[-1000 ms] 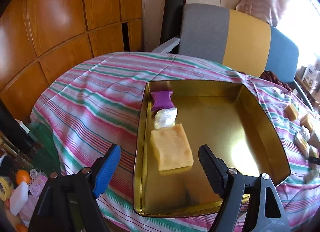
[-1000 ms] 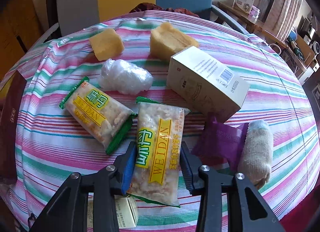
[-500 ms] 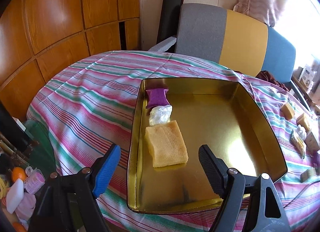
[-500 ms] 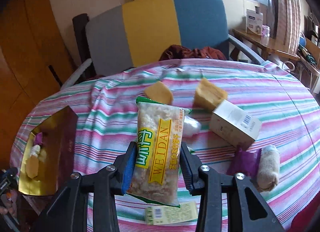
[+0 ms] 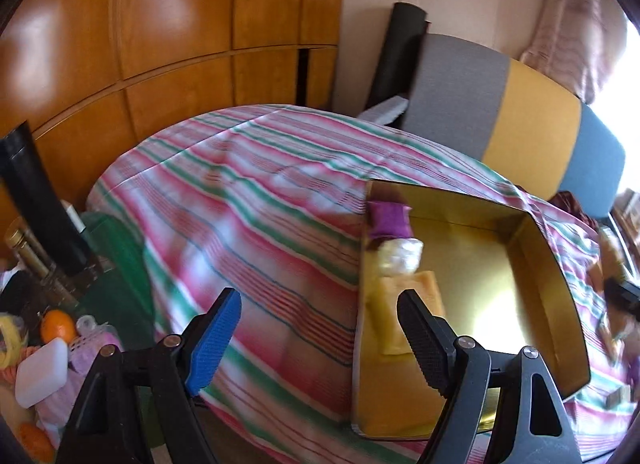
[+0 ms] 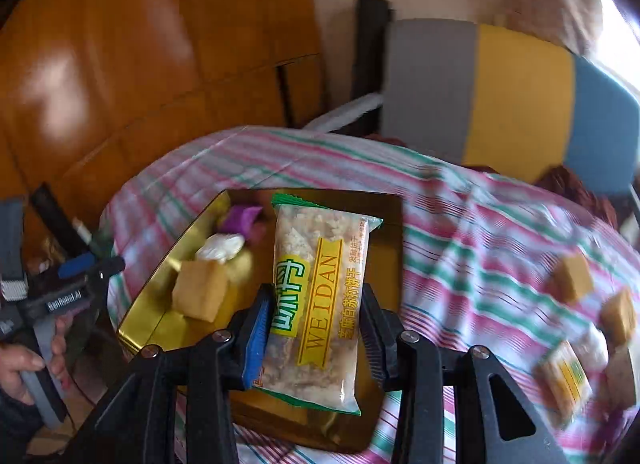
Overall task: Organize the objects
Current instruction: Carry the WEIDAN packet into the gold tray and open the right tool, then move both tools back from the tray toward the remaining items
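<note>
Your right gripper clamps the snack packet above the gold tray; lower it, apparently right of the sponge. Left gripper gapes empty.

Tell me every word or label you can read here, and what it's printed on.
"WEIDAN": yellow band of the cracker packet clamped in the right tool.
Green and red Chinese characters on that packet: too blurred to read reliably.
"GenRobot.AI", roughly: body of the left tool; small and blurred.
Second packet on the tablecloth: print blurred, unreadable.
</note>
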{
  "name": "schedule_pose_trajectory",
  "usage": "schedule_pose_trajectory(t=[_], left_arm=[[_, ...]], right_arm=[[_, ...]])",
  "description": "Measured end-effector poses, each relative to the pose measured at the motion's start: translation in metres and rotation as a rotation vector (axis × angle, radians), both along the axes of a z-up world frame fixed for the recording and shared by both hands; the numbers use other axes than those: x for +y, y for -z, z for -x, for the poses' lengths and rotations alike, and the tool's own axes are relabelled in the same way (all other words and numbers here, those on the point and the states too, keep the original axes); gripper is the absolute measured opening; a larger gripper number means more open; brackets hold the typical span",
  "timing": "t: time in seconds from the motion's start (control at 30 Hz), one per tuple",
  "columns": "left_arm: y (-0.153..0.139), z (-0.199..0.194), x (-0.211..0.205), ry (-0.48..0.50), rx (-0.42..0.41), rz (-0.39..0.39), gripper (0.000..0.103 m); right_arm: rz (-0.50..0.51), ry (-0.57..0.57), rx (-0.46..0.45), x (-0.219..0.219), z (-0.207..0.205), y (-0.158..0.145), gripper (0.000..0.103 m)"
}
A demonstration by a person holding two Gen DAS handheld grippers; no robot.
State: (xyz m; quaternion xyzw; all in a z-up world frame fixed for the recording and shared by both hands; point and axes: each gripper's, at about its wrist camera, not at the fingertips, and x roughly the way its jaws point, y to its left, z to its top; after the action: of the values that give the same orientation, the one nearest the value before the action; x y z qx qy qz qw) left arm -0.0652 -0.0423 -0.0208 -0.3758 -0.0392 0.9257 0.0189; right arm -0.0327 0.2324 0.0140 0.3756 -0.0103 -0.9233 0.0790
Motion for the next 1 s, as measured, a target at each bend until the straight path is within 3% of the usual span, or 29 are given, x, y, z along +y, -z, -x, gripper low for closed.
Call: schedule_pose_trajectory(t=[0.23, 0.43, 0.73, 1.0], left_arm=[[0.011, 0.001, -0.023, -0.048, -0.030, -0.017, 0.081], [0.016, 0.003, -0.029, -0.058, -0.048, -0.028, 0.081], [0.012, 0.002, -0.023, -0.039, -0.033, -0.025, 0.081], [-0.001, -0.005, -0.003, 0.022, 0.013, 0.022, 0.082]], right_arm=[[-0.109, -0.242, -0.070, -0.098, 0.030, 0.048, 0.042], [0.001, -0.362, -0.194, -0.129, 0.035, 0.072, 0.044], [0.124, -0.299, -0.204, -0.105, 0.020, 0.057, 0.044], [0.119, -0.173, -0.137, -0.069, -0.002, 0.033, 0.044]])
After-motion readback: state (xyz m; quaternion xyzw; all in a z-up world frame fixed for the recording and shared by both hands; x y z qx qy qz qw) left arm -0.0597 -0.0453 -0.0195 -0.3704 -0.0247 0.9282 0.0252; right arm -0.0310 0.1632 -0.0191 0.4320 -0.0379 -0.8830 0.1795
